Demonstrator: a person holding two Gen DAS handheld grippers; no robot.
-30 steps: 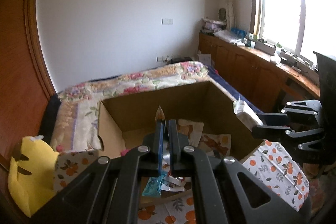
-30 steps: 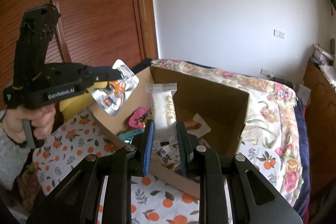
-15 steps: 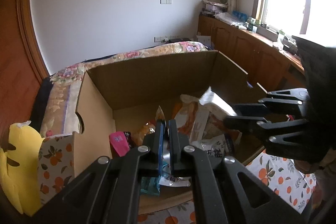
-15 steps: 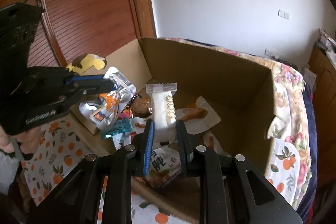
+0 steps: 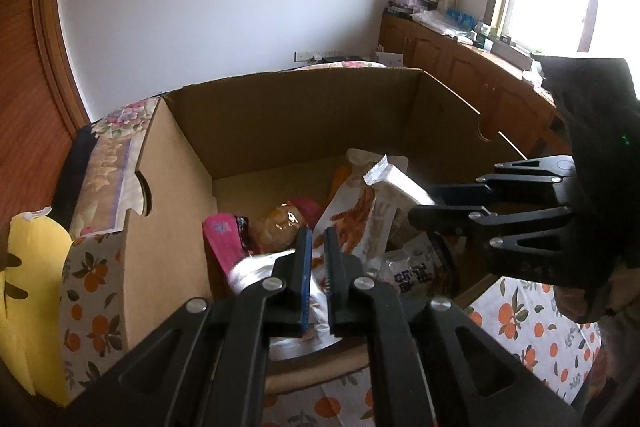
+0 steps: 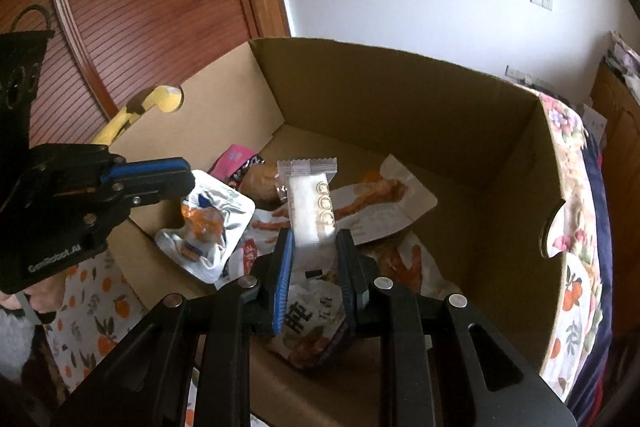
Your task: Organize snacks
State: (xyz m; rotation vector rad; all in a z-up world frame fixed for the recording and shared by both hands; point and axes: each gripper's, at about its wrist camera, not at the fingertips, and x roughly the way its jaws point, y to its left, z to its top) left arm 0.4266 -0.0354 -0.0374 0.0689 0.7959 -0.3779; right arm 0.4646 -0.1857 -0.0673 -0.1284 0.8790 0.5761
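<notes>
An open cardboard box [image 5: 256, 131] [image 6: 460, 131] holds several snack packets. My right gripper [image 6: 314, 247] is shut on a white bar packet [image 6: 310, 211], upright over the box; it also shows in the left wrist view [image 5: 394, 187]. My left gripper [image 5: 316, 255] has its jaws slightly apart over the box's near left corner. A silver pouch with orange print [image 6: 208, 227] lies just below its fingertips [image 6: 168, 183], and shows blurred in the left wrist view [image 5: 256, 269]. I cannot tell whether the fingers still touch it.
In the box lie a pink packet [image 5: 222, 239], a brown round snack [image 5: 280, 223] and white packets with orange print [image 6: 384, 203]. The box stands on an orange-patterned cloth [image 5: 532, 331]. A yellow plush [image 5: 24, 291] is at its left. A floral bed is behind.
Both grippers moved forward and down over the box. The left jaws have parted slightly and the silver pouch has dropped lower between them. The right still holds the white bar.
</notes>
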